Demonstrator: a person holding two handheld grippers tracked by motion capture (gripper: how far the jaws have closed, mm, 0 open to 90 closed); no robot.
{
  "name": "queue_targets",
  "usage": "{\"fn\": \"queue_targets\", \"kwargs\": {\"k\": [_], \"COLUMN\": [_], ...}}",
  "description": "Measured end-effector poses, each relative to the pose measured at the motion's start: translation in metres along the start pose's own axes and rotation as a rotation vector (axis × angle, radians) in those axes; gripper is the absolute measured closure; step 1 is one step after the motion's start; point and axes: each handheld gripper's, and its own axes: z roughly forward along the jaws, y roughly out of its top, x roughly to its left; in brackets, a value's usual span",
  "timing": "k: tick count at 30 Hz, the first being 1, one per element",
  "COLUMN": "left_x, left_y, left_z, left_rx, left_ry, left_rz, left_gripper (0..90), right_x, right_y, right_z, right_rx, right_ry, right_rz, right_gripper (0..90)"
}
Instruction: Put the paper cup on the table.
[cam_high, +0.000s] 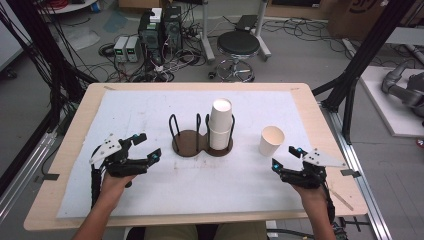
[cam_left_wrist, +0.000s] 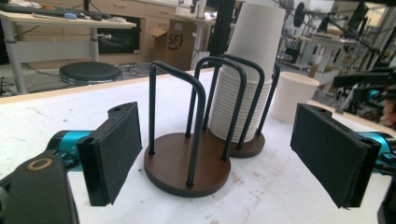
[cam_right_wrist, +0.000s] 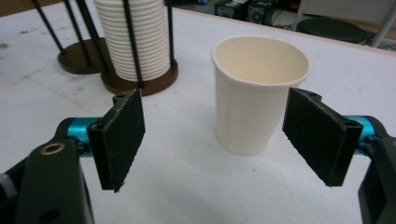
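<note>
A dark brown two-ring cup holder (cam_high: 189, 144) with black wire loops stands mid-table. Its right ring holds a stack of upside-down white paper cups (cam_high: 220, 124); its left ring (cam_left_wrist: 186, 169) is bare. One single white paper cup (cam_high: 271, 140) stands upright, mouth up, to the right of the holder. My right gripper (cam_high: 286, 157) is open just in front of that cup; in the right gripper view the cup (cam_right_wrist: 256, 93) stands beyond the jaws, untouched. My left gripper (cam_high: 148, 147) is open, left of the holder, with nothing between its jaws.
A white mat (cam_high: 150, 115) covers the wooden table (cam_high: 70, 150). Beyond the far edge stand a black stool (cam_high: 238, 46) and electronics with cables (cam_high: 155, 35) on the floor. A black frame post (cam_high: 357, 60) rises at the right.
</note>
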Motion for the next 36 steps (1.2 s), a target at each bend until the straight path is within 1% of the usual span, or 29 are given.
{"fn": "queue_targets", "kwargs": {"k": [1, 3, 7, 13, 19, 20, 24, 26, 36], "left_x": [0.0, -0.001, -0.001, -0.003, -0.008, -0.009, -0.011, -0.011, -0.011], "left_y": [0.0, 0.0, 0.0, -0.001, -0.001, -0.001, -0.001, -0.001, -0.002], "left_z": [-0.001, -0.001, -0.005, -0.009, -0.009, -0.009, -0.009, -0.008, -0.007], "left_rx": [0.01, 0.006, 0.003, -0.004, 0.0, -0.003, -0.003, -0.004, 0.002], "left_ry": [0.008, 0.011, 0.023, 0.024, 0.015, 0.013, 0.003, 0.006, 0.008], "left_rz": [0.007, 0.007, 0.011, 0.012, 0.038, 0.035, 0.04, 0.038, 0.035], "left_gripper": [16.7, 16.7, 16.7, 16.7, 16.8, 16.8, 17.0, 17.0, 17.1], "right_x": [0.003, 0.007, 0.013, 0.019, 0.026, 0.027, 0.028, 0.027, 0.024], "right_y": [0.0, 0.001, 0.001, 0.002, 0.004, 0.005, 0.005, 0.005, 0.004], "right_z": [-0.002, -0.004, -0.008, -0.012, -0.015, -0.015, -0.014, -0.013, -0.015], "right_rx": [-0.008, -0.015, -0.037, -0.055, -0.061, -0.063, -0.056, -0.056, -0.057], "right_ry": [0.009, 0.021, 0.046, 0.049, 0.049, 0.048, 0.046, 0.043, 0.037], "right_rz": [-0.008, -0.015, -0.012, -0.02, -0.046, -0.046, -0.048, -0.061, -0.057], "right_gripper": [21.5, 21.5, 21.5, 21.5, 21.5, 21.5, 21.6, 21.6, 21.6]}}
